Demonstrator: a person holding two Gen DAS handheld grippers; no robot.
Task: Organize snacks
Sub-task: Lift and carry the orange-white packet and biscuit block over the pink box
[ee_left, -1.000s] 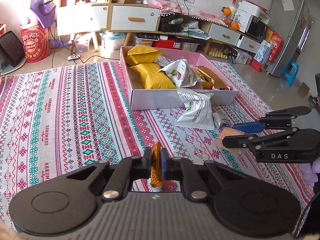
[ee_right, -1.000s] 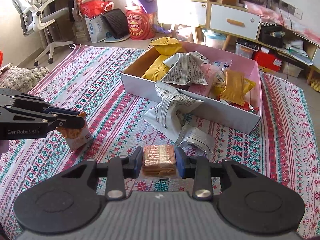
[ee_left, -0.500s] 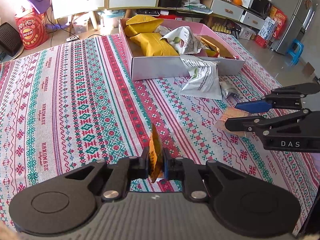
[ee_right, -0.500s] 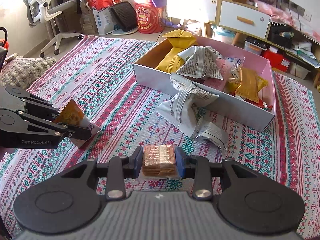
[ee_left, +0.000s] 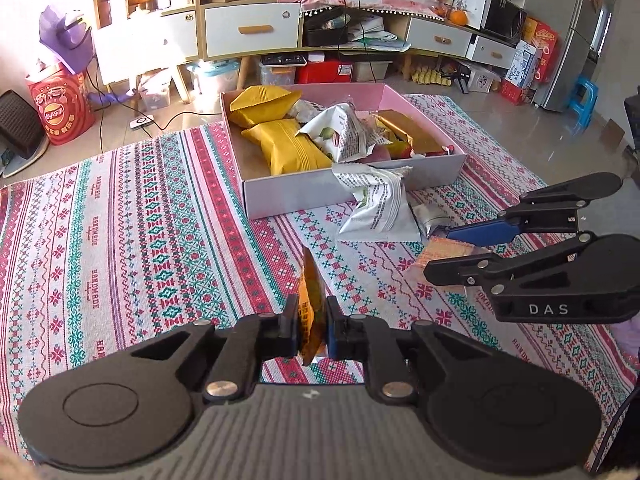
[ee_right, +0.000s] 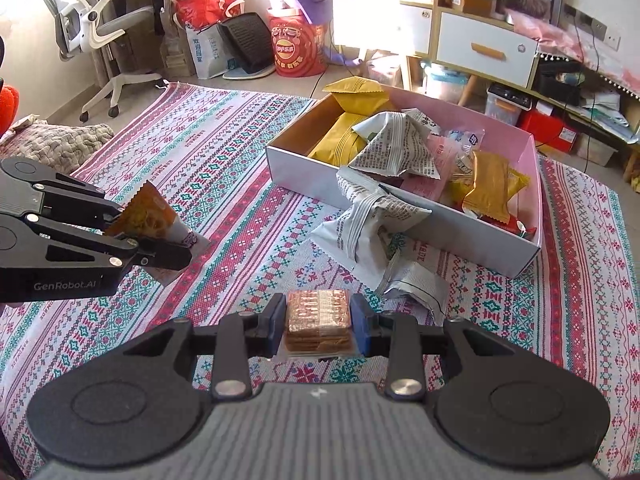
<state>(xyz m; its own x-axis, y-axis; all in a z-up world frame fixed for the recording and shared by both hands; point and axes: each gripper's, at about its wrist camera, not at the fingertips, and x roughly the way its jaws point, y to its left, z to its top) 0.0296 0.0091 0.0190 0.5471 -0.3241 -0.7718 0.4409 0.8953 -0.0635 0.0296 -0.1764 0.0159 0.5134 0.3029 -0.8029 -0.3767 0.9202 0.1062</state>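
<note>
My left claw (ee_left: 311,331) pinches an orange packet (ee_left: 310,300); right claw (ee_right: 318,324) clamps crackers (ee_right: 319,320). Carry both level to the far box (ee_left: 348,192) (release inside).

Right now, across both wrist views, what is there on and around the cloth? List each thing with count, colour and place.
Box: one, white outside and pink inside, far side of the cloth.
Yellow bags: two, in the box's left end.
Newsprint-pattern packs: two, one in the box, one leaning on its front wall.
Silver pack: one, on the cloth before the box.
Cloth: one, red, green and white pattern, on the floor.
Orange sachet: one, in the left claw.
Brown wafer pack: one, in the right claw.
</note>
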